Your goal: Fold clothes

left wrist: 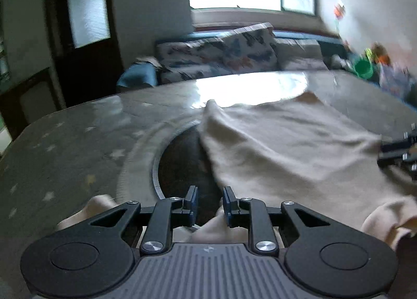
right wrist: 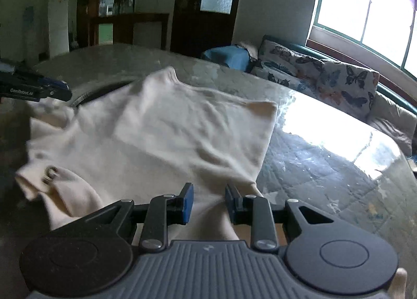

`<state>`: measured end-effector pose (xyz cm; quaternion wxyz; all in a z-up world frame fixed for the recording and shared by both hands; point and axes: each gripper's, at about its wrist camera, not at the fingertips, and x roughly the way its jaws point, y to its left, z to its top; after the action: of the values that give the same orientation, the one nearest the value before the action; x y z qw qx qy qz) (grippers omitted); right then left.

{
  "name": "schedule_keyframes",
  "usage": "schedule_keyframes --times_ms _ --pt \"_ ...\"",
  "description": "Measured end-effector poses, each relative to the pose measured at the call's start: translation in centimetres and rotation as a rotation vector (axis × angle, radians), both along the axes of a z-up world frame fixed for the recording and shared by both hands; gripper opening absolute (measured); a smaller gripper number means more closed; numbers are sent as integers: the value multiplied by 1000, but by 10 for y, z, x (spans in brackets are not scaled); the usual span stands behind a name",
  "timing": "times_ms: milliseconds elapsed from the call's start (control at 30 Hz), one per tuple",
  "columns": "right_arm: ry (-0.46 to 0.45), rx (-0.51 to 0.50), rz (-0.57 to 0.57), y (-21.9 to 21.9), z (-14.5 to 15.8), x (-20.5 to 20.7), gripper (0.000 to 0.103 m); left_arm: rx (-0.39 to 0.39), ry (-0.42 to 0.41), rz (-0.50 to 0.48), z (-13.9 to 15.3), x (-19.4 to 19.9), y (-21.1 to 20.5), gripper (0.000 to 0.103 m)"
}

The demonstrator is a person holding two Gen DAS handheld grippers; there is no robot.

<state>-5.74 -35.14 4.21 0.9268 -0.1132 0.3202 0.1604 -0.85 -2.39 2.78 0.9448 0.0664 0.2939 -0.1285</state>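
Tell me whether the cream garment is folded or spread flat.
Partly folded: the cream garment shows one layer doubled over another, edges loose on the table.

Soft matt cream cloth garment (right wrist: 161,127) on glossy counter (right wrist: 325,148); matt black plastic tongs (right wrist: 209,204) with metal screws.

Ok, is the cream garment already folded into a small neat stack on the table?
No, the cream garment lies spread wide and rumpled across the table, with one sleeve loose at its near left.

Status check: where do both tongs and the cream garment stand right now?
Left tongs and right tongs each pinching cloth. Cream garment spread on the table, partly folded. Nothing in the way.
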Motion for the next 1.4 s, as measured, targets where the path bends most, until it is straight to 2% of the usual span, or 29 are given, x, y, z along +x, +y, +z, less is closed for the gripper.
schedule_keyframes --times_ms 133,267,400,500,533,567,633,667,733,867,1000,1133,1233,1333,1400 --pt "-10 39 9 -3 8 -13 35 -43 -35 183 10 -9 42 25" --pt "2 56 14 -5 8 -23 36 -48 13 338 3 1 76 32" --pt "7 67 3 -8 7 -31 39 -49 72 405 -9 11 93 46" --pt "15 67 -4 -10 5 -34 39 -77 102 424 -15 15 99 45" --pt "17 65 -5 -9 4 -35 39 -81 101 429 -16 16 100 43" --pt "18 65 -4 -9 4 -35 39 -84 98 433 -17 17 100 30" --pt "20 66 -3 -8 3 -35 39 -110 103 425 -18 18 102 15" --pt "21 65 -2 -8 2 -35 39 -127 108 430 -17 19 104 9" --pt "21 64 -1 -6 0 -34 39 -140 111 439 -17 20 107 6" --pt "14 63 19 -1 1 -34 39 -171 65 472 -6 14 113 3" --pt "20 57 29 3 -2 -31 40 -199 -125 497 11 -7 116 3" --pt "36 52 35 6 -8 -29 41 -149 -117 551 1 -4 122 4" --pt "35 50 46 8 -5 -30 42 -164 -52 565 -12 2 130 4" --pt "36 49 56 9 -5 -30 43 -216 -90 548 -8 -8 134 4" --pt "37 49 62 10 -4 -29 44 -243 -162 505 4 -19 133 4"
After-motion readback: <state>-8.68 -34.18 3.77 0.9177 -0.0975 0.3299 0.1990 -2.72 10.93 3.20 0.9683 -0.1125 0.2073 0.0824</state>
